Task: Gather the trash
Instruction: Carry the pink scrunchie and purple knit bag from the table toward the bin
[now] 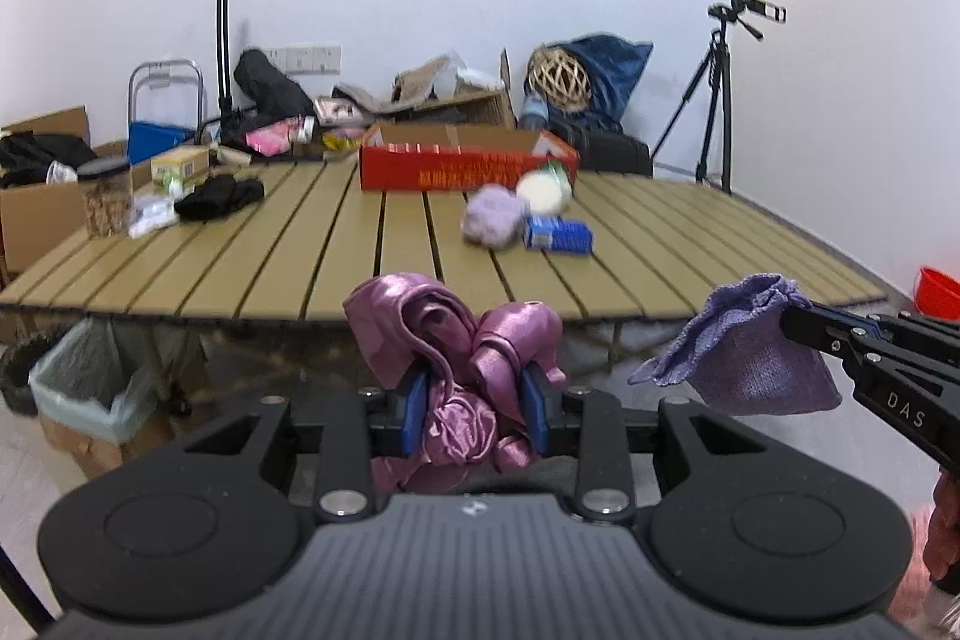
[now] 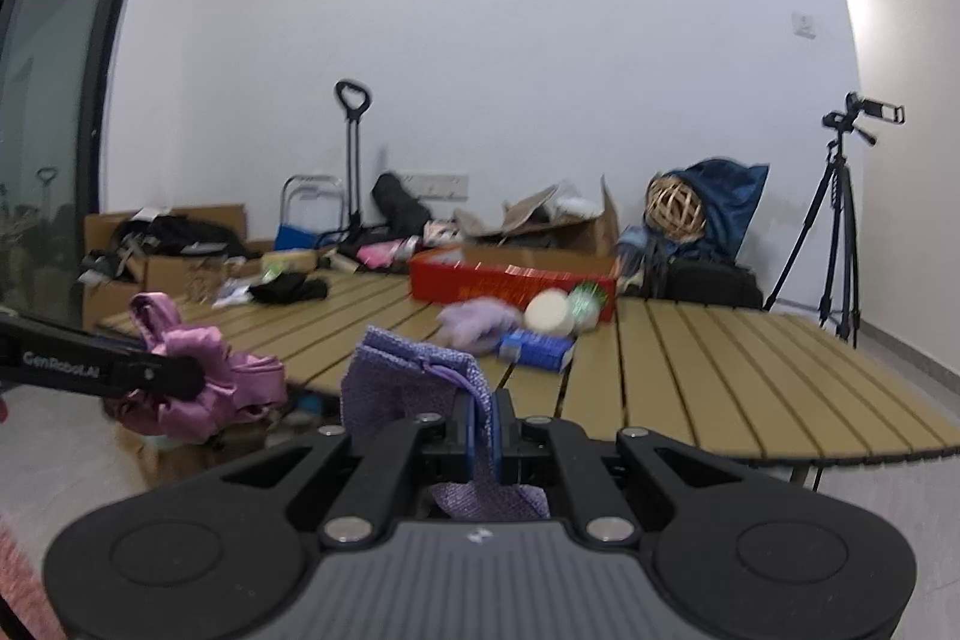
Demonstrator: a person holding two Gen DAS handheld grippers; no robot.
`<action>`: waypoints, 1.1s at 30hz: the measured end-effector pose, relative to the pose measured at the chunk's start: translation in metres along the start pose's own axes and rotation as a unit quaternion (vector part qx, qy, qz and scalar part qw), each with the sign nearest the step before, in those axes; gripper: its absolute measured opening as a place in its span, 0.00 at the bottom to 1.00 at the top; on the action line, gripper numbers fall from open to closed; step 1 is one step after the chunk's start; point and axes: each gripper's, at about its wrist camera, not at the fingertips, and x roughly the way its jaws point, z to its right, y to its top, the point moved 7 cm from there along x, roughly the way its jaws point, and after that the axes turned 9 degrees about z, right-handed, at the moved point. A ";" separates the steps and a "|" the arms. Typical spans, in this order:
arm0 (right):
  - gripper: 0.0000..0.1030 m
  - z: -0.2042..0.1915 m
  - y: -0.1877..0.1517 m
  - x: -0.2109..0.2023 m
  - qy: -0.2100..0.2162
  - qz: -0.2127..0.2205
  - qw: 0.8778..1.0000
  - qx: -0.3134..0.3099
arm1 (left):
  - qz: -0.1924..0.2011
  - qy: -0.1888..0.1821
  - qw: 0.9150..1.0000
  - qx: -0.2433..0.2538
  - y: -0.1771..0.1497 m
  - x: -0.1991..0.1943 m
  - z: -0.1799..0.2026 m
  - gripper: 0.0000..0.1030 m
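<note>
My left gripper [image 1: 477,403] is shut on a crumpled pink satin cloth [image 1: 447,340], held in the air in front of the slatted table's near edge [image 1: 300,307]. My right gripper [image 2: 483,421] is shut on a purple knitted cloth [image 2: 408,376], also off the table; it shows at the right of the left wrist view as the purple knitted cloth [image 1: 750,346]. The pink satin cloth [image 2: 198,382] hangs at the left in the right wrist view. On the table lie a lilac fluffy bundle [image 1: 492,217], a blue carton [image 1: 558,235] and a white round container [image 1: 543,193].
A bin lined with a pale bag [image 1: 90,388] stands on the floor under the table's left corner. A red box [image 1: 462,163] sits at the table's far side, with a jar [image 1: 107,205] and black cloth [image 1: 219,199] at the left. A tripod [image 1: 714,100] stands right.
</note>
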 end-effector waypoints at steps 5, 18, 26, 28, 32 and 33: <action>0.04 -0.017 -0.024 -0.029 0.022 -0.052 0.998 0.002 | -0.041 -0.003 0.999 0.001 -0.036 -0.024 0.003 0.32; 0.04 -0.044 -0.096 -0.074 0.055 -0.187 0.980 0.037 | -0.155 -0.005 0.988 0.003 -0.119 -0.052 0.001 0.32; 0.04 -0.051 -0.121 -0.071 0.058 -0.237 0.968 0.056 | -0.224 -0.007 0.975 -0.007 -0.151 -0.041 0.003 0.32; 0.04 -0.051 -0.128 -0.068 0.057 -0.253 0.964 0.059 | -0.237 -0.005 0.971 -0.011 -0.157 -0.038 0.002 0.32; 0.04 -0.053 -0.141 -0.063 0.059 -0.280 0.956 0.069 | -0.258 -0.001 0.966 -0.017 -0.168 -0.033 -0.001 0.32; 0.04 -0.053 -0.143 -0.061 0.058 -0.284 0.955 0.071 | -0.261 -0.001 0.965 -0.020 -0.170 -0.031 -0.002 0.32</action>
